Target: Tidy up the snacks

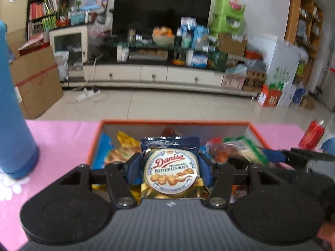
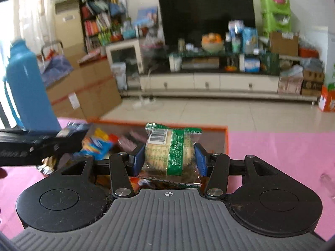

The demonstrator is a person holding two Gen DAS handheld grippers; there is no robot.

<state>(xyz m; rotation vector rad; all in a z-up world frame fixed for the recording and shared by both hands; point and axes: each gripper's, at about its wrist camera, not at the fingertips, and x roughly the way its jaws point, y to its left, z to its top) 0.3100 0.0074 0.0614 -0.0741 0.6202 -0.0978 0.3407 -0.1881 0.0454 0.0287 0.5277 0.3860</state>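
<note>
An orange-rimmed box (image 1: pixel 173 122) on the pink table holds several snack packets. My left gripper (image 1: pixel 170 167) is shut on a dark blue Danisa butter cookies packet (image 1: pixel 170 167), held upright above the box with a blue pad on each side. My right gripper (image 2: pixel 169 156) is shut on a clear packet with a green band (image 2: pixel 169 150), also above the box (image 2: pixel 226 131). From the left wrist view, the right gripper (image 1: pixel 259 154) and its green packet (image 1: pixel 245 148) enter from the right. The left gripper (image 2: pixel 62 140) shows blurred at the left of the right wrist view.
A tall blue bottle (image 1: pixel 12 113) stands on the table's left side, also seen as the blue bottle (image 2: pixel 31 87). A red can (image 1: pixel 312 133) stands at the right. Pink tablecloth (image 2: pixel 282 159) spreads right of the box. Beyond the table edge lie tiled floor and a cluttered TV cabinet.
</note>
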